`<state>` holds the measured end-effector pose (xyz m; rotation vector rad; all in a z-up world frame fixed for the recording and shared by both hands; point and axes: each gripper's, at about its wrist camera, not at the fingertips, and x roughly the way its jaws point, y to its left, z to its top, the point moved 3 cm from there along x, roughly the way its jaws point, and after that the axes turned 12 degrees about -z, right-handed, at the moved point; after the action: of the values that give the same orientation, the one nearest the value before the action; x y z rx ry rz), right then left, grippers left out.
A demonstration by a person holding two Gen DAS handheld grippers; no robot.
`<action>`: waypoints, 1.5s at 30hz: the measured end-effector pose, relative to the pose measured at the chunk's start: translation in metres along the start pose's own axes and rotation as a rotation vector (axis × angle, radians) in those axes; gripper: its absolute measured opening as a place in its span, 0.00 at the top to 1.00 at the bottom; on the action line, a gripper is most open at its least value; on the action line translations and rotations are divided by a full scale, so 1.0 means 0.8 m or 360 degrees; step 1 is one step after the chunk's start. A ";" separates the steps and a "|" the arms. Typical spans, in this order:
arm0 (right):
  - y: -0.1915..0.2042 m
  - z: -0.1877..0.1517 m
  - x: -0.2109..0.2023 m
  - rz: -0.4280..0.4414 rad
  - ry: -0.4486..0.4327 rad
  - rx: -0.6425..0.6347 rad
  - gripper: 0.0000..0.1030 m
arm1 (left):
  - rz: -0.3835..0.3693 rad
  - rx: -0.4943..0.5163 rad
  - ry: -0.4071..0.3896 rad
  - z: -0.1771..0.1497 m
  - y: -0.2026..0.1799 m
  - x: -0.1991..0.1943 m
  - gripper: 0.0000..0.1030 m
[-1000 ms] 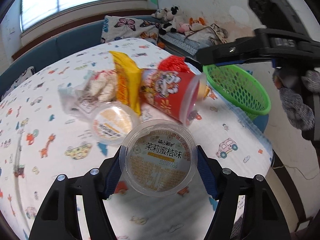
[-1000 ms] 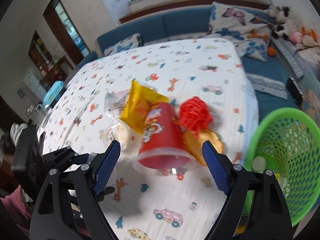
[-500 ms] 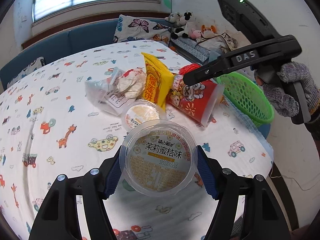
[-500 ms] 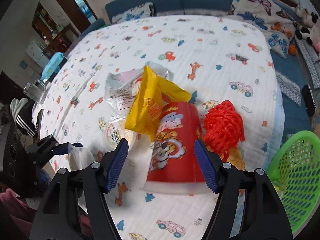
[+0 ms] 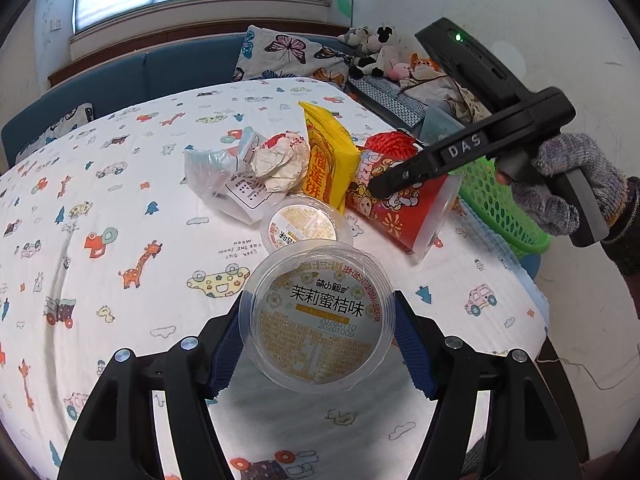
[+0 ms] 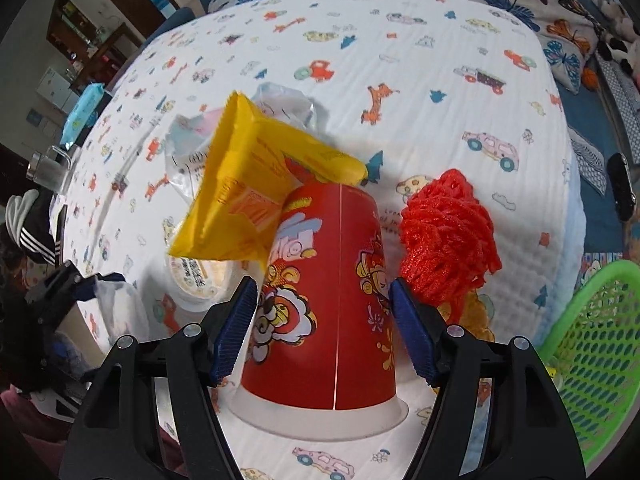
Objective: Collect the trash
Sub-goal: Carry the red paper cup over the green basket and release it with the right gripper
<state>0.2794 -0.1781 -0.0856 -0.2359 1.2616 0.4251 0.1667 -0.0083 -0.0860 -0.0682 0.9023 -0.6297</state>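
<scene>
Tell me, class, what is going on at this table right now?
A person is clearing trash with a handheld claw in each hand. The left claw is clamped on a clear jelly cup, lifted above the patterned tablecloth. The right claw has just been closing around the red paper cup lying on its side; whether its pads touch yet is unclear. A yellow snack bag, red mesh and green basket lie close by.

Jelly cup lid [image 5: 320,320]: "茉莉蜜桔味", "20260110"; right tongs [image 5: 404,178] arm: "DAS".
</scene>
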 end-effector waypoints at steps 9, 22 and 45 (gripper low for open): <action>-0.005 -0.012 -0.019 0.0035 -0.0072 0.0068 0.34 | 0.0000 -0.0002 -0.0022 0.002 -0.004 -0.007 0.36; -0.025 -0.059 -0.085 0.0088 -0.0254 0.0184 0.34 | -0.0062 0.0086 -0.0036 0.020 -0.043 -0.005 0.36; -0.273 -0.181 -0.109 -0.0314 -0.0424 0.0976 0.33 | -0.0198 0.0292 0.0025 0.092 -0.152 0.054 0.36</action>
<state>0.2273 -0.4481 -0.0582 0.2116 1.0395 -0.1085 0.1827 -0.1459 -0.0328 0.0458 0.8566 -0.8273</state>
